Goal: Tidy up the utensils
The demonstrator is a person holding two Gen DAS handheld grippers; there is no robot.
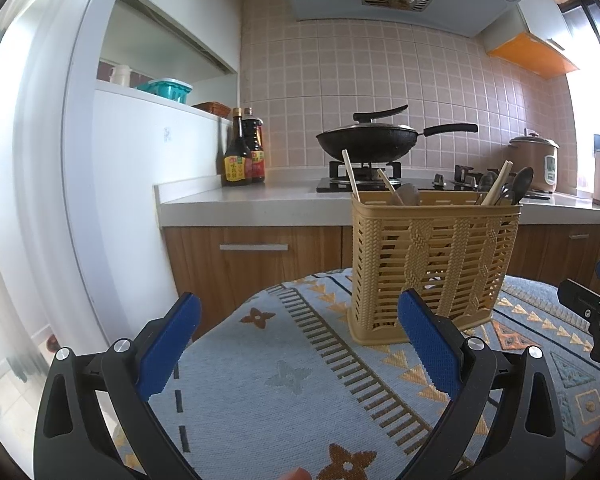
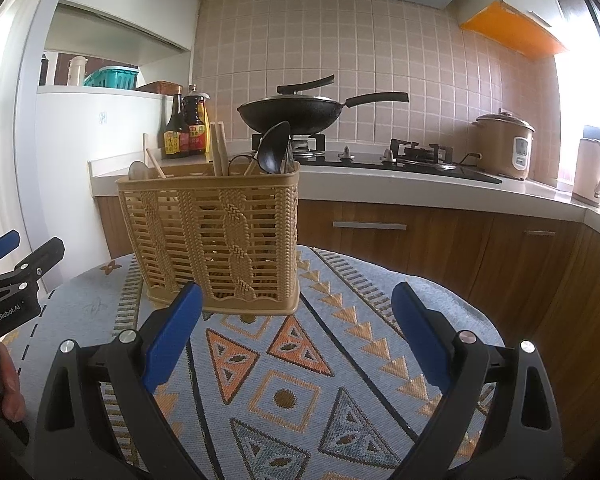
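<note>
While both hover level | left hand-held gripper (image 1: 300, 320) agape | right hand-held gripper (image 2: 296, 316) agape, empty

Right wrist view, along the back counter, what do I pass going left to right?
Sauce bottles → black wok → right burner → rice cooker → kettle.

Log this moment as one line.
left gripper: open, empty | right gripper: open, empty | basket: upright on cloth, holds utensils | nothing gripped
</note>
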